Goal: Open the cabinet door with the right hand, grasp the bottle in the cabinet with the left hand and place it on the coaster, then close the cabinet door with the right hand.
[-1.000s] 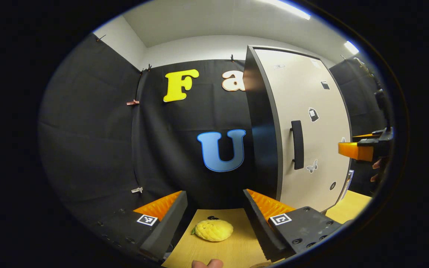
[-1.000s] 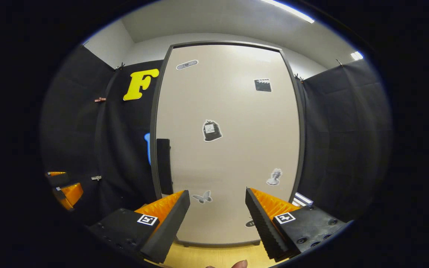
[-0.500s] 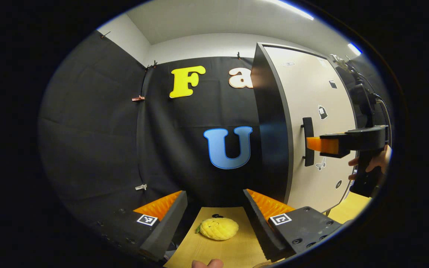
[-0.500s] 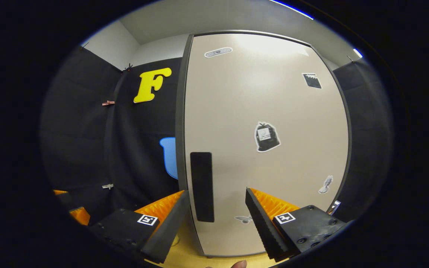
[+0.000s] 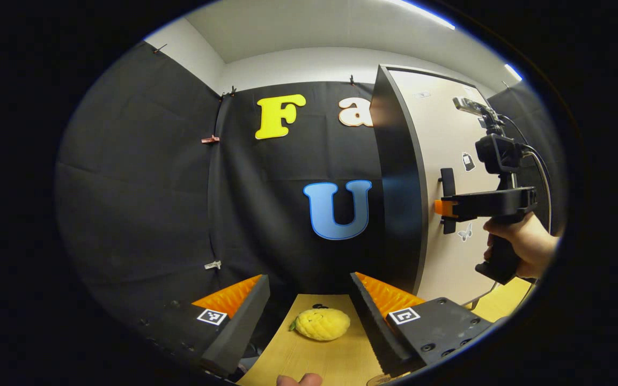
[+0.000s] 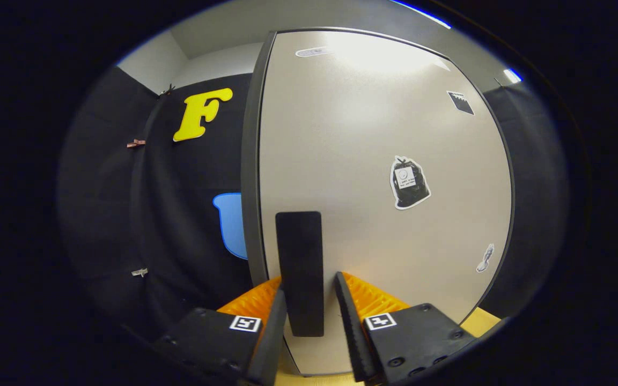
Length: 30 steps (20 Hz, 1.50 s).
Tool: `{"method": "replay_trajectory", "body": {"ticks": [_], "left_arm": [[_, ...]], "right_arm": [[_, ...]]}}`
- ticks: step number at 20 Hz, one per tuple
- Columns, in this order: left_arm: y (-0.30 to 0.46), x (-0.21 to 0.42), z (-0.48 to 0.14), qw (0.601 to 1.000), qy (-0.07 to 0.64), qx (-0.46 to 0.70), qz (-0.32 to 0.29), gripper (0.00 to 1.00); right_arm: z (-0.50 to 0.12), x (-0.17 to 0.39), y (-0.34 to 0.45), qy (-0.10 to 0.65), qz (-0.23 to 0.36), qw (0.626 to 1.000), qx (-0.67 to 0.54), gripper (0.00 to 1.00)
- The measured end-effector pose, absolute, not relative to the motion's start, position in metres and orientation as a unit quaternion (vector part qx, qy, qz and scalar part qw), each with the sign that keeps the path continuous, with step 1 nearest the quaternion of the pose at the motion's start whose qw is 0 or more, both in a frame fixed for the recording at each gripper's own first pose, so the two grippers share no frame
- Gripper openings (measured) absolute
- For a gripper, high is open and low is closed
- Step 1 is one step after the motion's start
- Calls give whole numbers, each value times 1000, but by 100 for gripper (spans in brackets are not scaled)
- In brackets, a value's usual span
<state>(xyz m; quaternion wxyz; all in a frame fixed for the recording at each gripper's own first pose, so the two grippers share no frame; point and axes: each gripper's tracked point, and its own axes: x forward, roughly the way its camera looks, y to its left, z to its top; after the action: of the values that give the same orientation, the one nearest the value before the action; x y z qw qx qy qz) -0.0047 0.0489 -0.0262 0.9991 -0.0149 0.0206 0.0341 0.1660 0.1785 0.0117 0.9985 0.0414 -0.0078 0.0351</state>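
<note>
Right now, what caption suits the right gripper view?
Right hand-held gripper straddling the black handle of the closed cabinet door.

Beige cabinet door (image 6: 373, 161), black handle (image 6: 300, 268); yellow, seemingly knobbly toy (image 5: 322, 324).

Your left claw (image 5: 309, 300) has two wedge-shaped fingers with ribbed inner faces, each set on a flat black block with round screw heads near the outer edge. Each block carries a small square black-and-white marker. Your right claw (image 6: 309, 321) is built alike, with the same markers and screws. Seen from the left gripper view, the right claw (image 5: 439, 208) sits on a long black bar with a pistol-style black grip beneath it, a small camera mounted on a post above, and a black cable looping behind. Your hand (image 5: 523, 244) shows no sleeve.
</note>
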Motion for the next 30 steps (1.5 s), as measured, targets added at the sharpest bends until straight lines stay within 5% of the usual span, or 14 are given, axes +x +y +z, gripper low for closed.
{"method": "replay_trajectory", "body": {"ticks": [1, 4, 16, 30], "left_arm": [[51, -10, -27, 999, 22, -15, 38, 94], [56, -23, -27, 998, 25, -17, 47, 94], [48, -41, -13, 999, 10, -8, 46, 94], [-32, -16, 9, 1000, -11, -6, -17, 94]], "right_arm": [[15, 154, 176, -11, 40, 999, 34, 35], [12, 152, 178, 10, 72, 996, 60, 18], [23, 30, 133, 14, 161, 985, 53, 18], [22, -50, 17, 29, 143, 988, 42, 18]]}}
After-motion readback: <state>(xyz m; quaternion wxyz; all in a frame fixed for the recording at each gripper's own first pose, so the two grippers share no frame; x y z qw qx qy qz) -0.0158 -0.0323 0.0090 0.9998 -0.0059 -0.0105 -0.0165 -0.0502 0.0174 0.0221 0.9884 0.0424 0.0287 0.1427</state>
